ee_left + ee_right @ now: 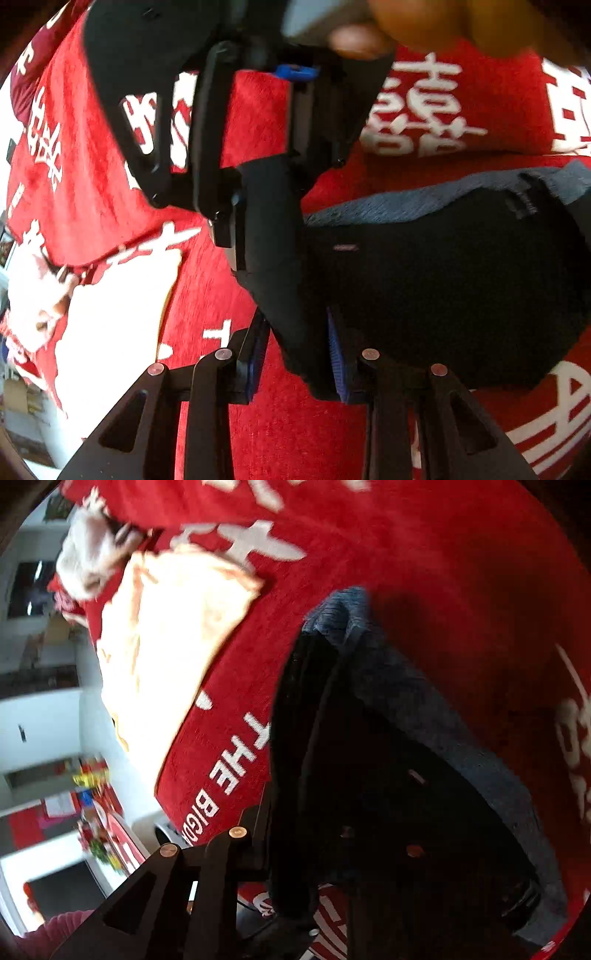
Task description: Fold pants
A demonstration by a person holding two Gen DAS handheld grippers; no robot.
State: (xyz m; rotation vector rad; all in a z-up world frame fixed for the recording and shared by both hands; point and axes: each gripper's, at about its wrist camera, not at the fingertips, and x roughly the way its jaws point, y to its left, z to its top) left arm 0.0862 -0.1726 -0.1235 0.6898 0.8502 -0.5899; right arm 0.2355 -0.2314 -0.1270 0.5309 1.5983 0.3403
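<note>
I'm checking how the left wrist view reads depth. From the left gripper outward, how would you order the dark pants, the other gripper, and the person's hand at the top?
1. Dark pants: between the left gripper fingers, spreading right.
2. Right gripper: above, centre-left, over the red cloth.
3. Person's hand: at the top edge, farthest.

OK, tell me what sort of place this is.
Probably a shop or office interior: a work surface under a red cloth with white lettering, white walls, and a red-and-white display with blurred clutter behind.
</note>
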